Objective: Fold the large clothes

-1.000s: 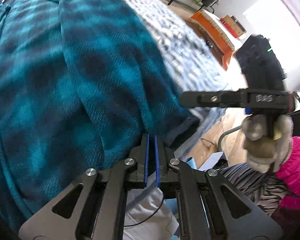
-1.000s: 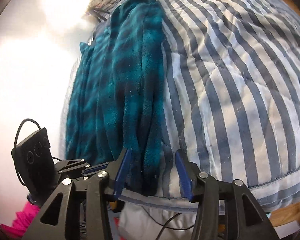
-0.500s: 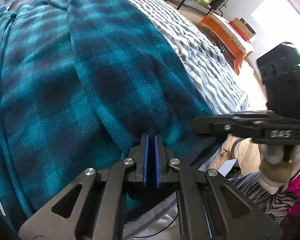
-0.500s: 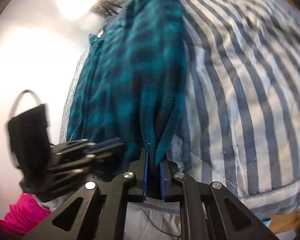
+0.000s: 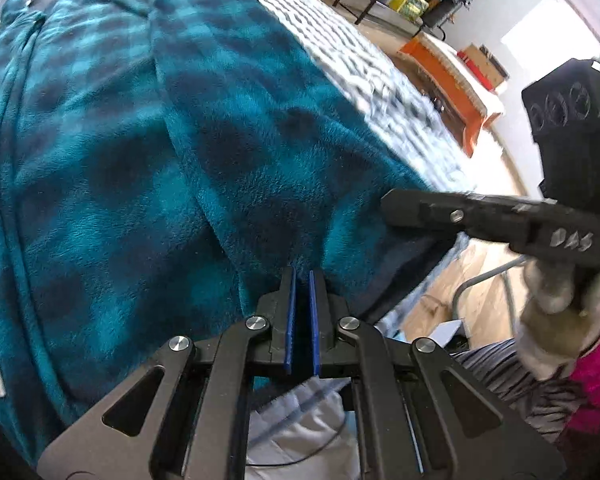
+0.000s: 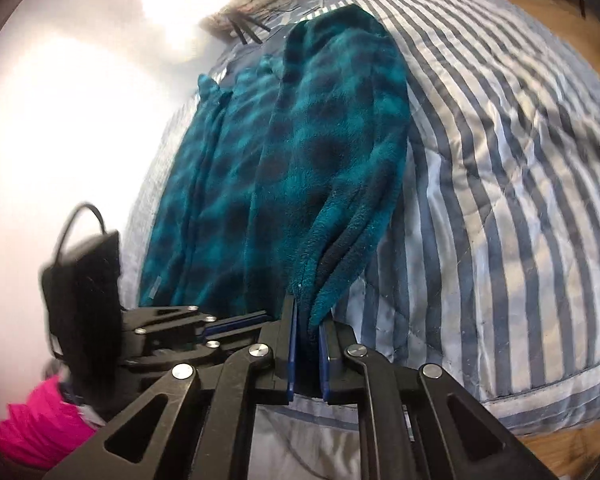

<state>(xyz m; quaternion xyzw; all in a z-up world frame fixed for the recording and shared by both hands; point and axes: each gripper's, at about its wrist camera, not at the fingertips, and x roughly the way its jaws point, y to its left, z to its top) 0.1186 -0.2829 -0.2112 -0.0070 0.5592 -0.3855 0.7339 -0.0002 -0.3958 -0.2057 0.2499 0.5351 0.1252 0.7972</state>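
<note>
Fingers of both the left gripper (image 5: 302,280) and right gripper (image 6: 309,314) clench the teal fleece garment (image 6: 300,152) at the bed's (image 6: 500,160) near edge, its hem hidden between them

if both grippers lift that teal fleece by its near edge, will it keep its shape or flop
Probably flop: the fleece already bunches into soft folds where the right gripper pinches it. Its thick plush pile suggests some weight, so the middle likely sags between the right and left gripper. The fuzzy pile should hold well in the pads, while the striped quilt beneath looks smooth, so it may drag easily.
</note>
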